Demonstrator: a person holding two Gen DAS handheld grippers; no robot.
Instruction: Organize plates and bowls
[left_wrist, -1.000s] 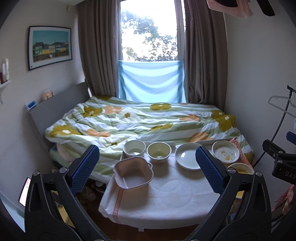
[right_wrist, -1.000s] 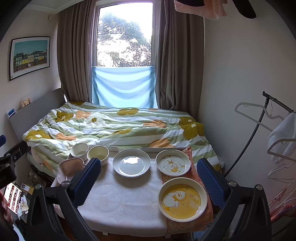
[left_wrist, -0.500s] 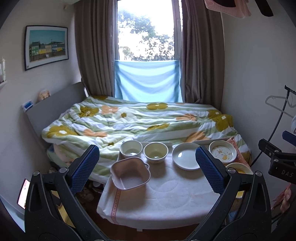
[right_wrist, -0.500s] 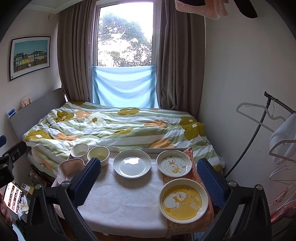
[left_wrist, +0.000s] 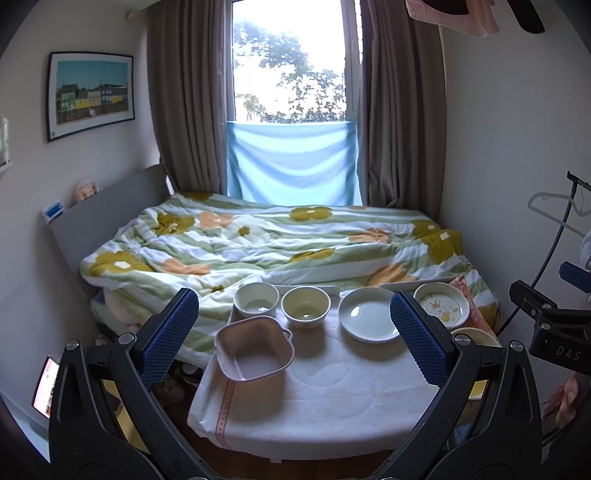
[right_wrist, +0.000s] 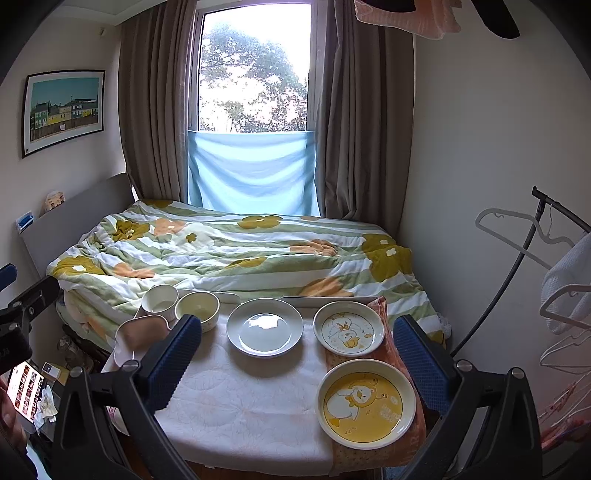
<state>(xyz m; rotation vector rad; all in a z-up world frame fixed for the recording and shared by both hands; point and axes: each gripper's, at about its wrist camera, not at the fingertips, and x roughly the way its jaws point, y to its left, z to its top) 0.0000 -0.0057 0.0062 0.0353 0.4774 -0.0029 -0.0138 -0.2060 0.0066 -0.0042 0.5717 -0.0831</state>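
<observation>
Both the left gripper (left_wrist: 291, 328) and right gripper (right_wrist: 293, 354) are wide apart, holding nothing. Bowls (left_wrist: 305, 306) and plates (right_wrist: 264, 326) sit spread on the bench (right_wrist: 236, 410), ready for sorting.

Square dish (left_wrist: 254, 347): pale pink
Near plate (right_wrist: 365, 402): yellow, bear print
Duck plate (right_wrist: 348, 326): white, yellow duck
Quilt (left_wrist: 280, 243): green-white stripes, flowers

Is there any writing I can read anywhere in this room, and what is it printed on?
"DAS": white letters on the black body of the right gripper, cut off at the picture's edge.
Pale lettering on the yellow bear plate: too small to read.
Letters on the orange patterned cloth under that plate: blurred, unreadable.
Lit phone screen at lower left: only tiny thumbnails, nothing legible.
</observation>
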